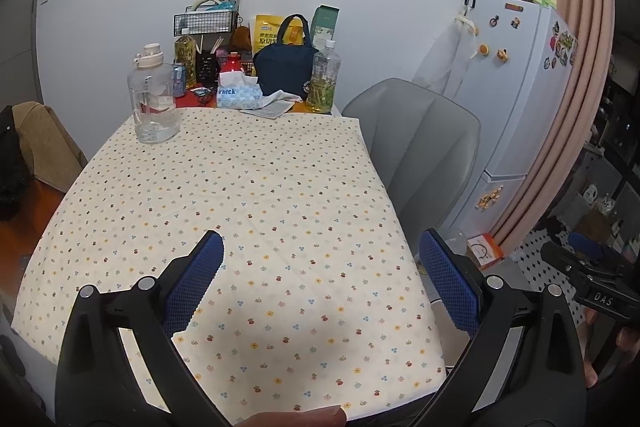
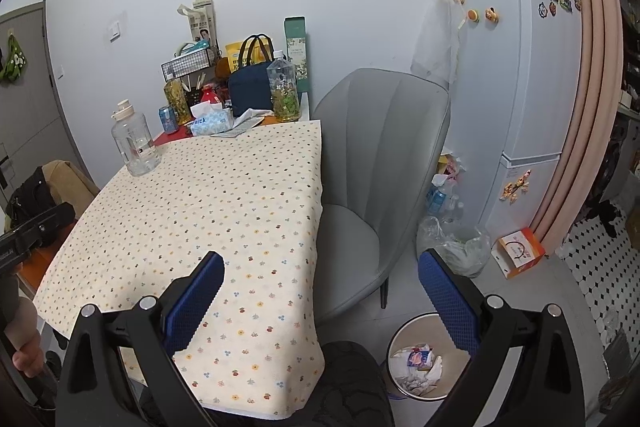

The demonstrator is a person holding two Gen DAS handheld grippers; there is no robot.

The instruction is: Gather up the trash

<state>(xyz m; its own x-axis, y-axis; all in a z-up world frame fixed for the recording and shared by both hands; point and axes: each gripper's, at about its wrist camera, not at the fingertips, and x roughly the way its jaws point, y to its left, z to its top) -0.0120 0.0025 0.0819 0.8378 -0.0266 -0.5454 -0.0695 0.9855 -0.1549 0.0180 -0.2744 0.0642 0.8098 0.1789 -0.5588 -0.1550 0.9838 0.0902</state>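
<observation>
A round waste bin [image 2: 400, 341] with crumpled paper and wrappers [image 2: 418, 363] in it stands on the floor at the table's near right corner. My right gripper [image 2: 320, 291] is open and empty, above the table's near right edge and the bin. My left gripper [image 1: 322, 275] is open and empty, above the near part of the flower-print tablecloth [image 1: 248, 195]. The cloth also shows in the right wrist view [image 2: 208, 195]. The right gripper's body [image 1: 592, 283] shows at the right edge of the left wrist view.
A clear water jug [image 1: 154, 99], tissue box [image 1: 238, 97], tea bottle [image 1: 325, 79], navy bag [image 1: 286, 65] and a can [image 1: 179, 79] crowd the table's far end. A grey chair [image 2: 372, 163] stands right of the table. A fridge [image 2: 528, 67], plastic bags [image 2: 456, 243] and an orange box [image 2: 520, 253] are beyond.
</observation>
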